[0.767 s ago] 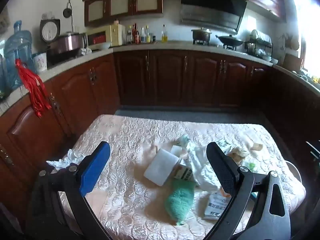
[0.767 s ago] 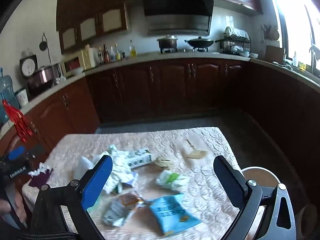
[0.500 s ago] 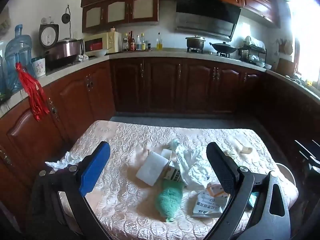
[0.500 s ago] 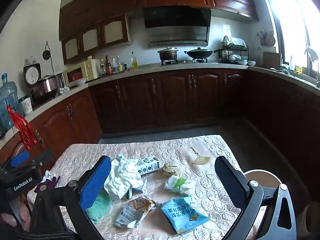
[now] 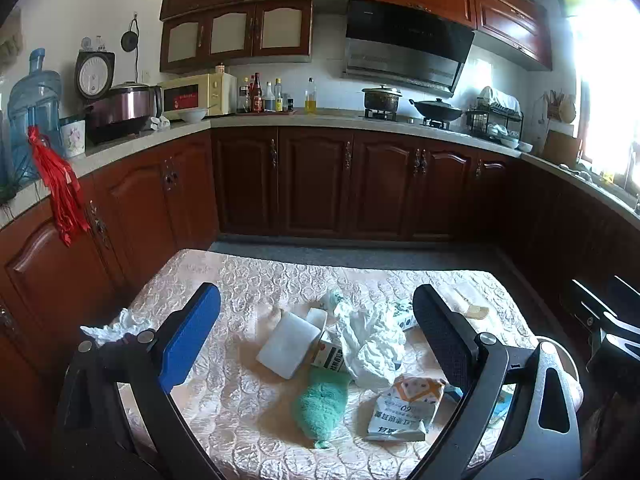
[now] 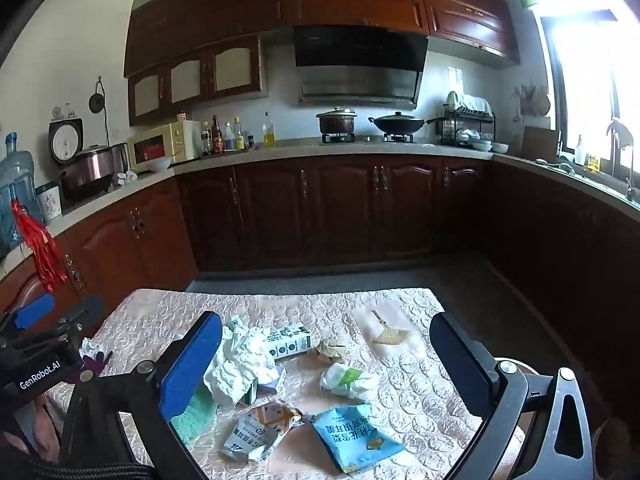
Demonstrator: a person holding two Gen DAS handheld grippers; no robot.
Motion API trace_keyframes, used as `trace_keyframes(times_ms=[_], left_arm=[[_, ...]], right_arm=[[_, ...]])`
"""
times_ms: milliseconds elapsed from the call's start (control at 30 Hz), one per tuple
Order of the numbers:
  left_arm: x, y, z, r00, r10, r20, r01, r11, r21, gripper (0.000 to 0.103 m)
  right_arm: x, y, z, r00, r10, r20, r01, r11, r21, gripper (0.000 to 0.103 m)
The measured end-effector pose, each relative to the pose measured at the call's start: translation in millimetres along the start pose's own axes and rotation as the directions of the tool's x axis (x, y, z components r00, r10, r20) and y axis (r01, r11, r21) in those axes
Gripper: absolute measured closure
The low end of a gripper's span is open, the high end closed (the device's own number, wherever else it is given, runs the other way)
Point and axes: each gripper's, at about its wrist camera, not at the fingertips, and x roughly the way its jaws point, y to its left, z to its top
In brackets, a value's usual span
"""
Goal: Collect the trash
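Observation:
Trash lies scattered on a table with a cream quilted cloth. Crumpled white paper, a white flat box, a green cloth, an orange-white snack bag, a blue snack bag, a small carton and a white-green wrapper are among it. My left gripper hangs open above the pile, holding nothing. My right gripper is open too, over the wrappers, empty.
Dark wood kitchen cabinets wrap around the room behind the table. A white round bin rim sits at the table's right edge. A crumpled tissue lies at the left edge. A small fan-shaped item rests far right.
Both views have tilted upward and pulled back, so the table and trash sit lower and smaller in frame. Both grippers stay wide open; no trash has moved.

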Motion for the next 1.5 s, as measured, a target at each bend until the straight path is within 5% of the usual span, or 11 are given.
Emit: trace_keyframes(times_ms=[1500], left_arm=[[7,0,-6,1.0,-0.01,-0.017,0.01,1.0,-0.014,0.006]], right_arm=[[-9,-13,-10,1.0,-0.015,-0.005,0.015,1.0,0.022,0.0]])
